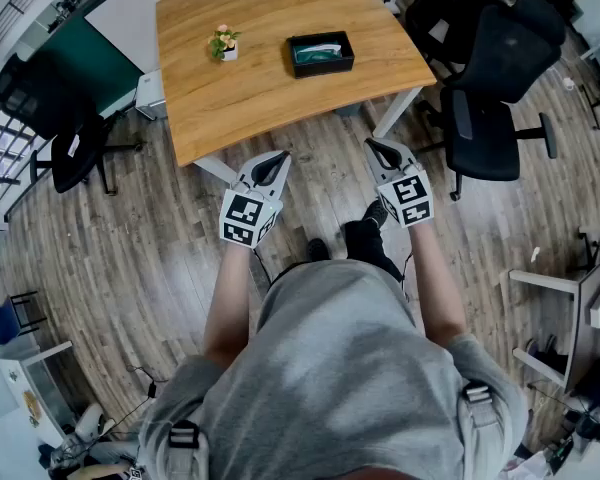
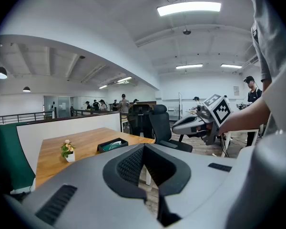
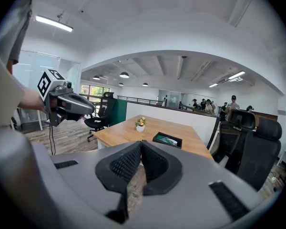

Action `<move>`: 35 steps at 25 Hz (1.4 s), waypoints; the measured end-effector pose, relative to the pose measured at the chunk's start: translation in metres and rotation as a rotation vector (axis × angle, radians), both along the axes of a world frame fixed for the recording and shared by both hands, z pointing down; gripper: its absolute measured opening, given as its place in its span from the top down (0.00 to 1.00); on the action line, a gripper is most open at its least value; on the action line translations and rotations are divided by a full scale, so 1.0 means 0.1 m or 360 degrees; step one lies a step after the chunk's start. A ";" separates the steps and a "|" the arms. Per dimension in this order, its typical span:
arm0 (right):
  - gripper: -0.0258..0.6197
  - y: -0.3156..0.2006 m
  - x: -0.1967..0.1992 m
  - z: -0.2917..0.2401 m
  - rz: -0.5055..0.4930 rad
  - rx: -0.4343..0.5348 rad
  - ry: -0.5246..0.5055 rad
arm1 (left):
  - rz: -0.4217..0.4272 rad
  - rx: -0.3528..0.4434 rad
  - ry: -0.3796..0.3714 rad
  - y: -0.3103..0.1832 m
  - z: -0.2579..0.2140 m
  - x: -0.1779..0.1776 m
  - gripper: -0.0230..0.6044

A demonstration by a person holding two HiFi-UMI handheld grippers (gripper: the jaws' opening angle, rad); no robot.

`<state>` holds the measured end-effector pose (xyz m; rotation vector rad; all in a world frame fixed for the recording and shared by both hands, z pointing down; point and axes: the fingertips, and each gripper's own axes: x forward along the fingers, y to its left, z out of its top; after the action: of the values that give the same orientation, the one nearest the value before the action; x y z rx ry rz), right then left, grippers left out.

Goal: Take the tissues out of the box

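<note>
Left hand-held gripper (image 1: 280, 158), right hand-held gripper (image 1: 376, 146) closed, empty; tissue box (image 1: 320, 53) on table (image 1: 260, 93) ahead.

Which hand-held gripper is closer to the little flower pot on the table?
Left. The left hand-held gripper is off the table's near edge, on the flower pot's side. The right hand-held gripper is farther right, past the box.

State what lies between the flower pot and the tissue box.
Only bare tabletop lies between flower pot and tissue box, seen in the head view.
</note>
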<state>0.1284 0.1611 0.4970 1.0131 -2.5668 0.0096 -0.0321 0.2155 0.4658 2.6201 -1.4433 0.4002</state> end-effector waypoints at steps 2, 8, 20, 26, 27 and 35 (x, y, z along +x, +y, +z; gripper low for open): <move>0.95 0.03 -0.01 0.02 -0.0013 0.0000 0.0015 | -0.0003 0.0001 0.0005 0.01 -0.01 0.00 0.93; 0.95 0.06 -0.01 0.08 -0.0010 -0.0006 0.0032 | 0.0008 -0.0005 0.0002 0.01 0.02 0.04 0.93; 0.95 0.15 -0.12 0.20 -0.0058 0.0014 0.0132 | 0.0010 -0.0011 -0.0005 0.00 0.10 0.08 0.93; 0.91 0.13 -0.14 0.18 -0.0061 0.0034 0.0143 | 0.0035 -0.0026 -0.0003 -0.01 0.09 0.10 0.93; 0.90 0.13 -0.15 0.18 -0.0068 0.0036 0.0138 | 0.0045 -0.0021 0.0001 -0.01 0.09 0.11 0.93; 0.76 0.12 -0.20 0.20 -0.0121 0.0049 0.0129 | 0.0046 -0.0016 -0.0020 -0.03 0.11 0.12 0.82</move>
<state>0.1079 0.1734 0.5168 0.9072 -2.5368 -0.0896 -0.0205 0.2128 0.4766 2.6379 -1.4045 0.4265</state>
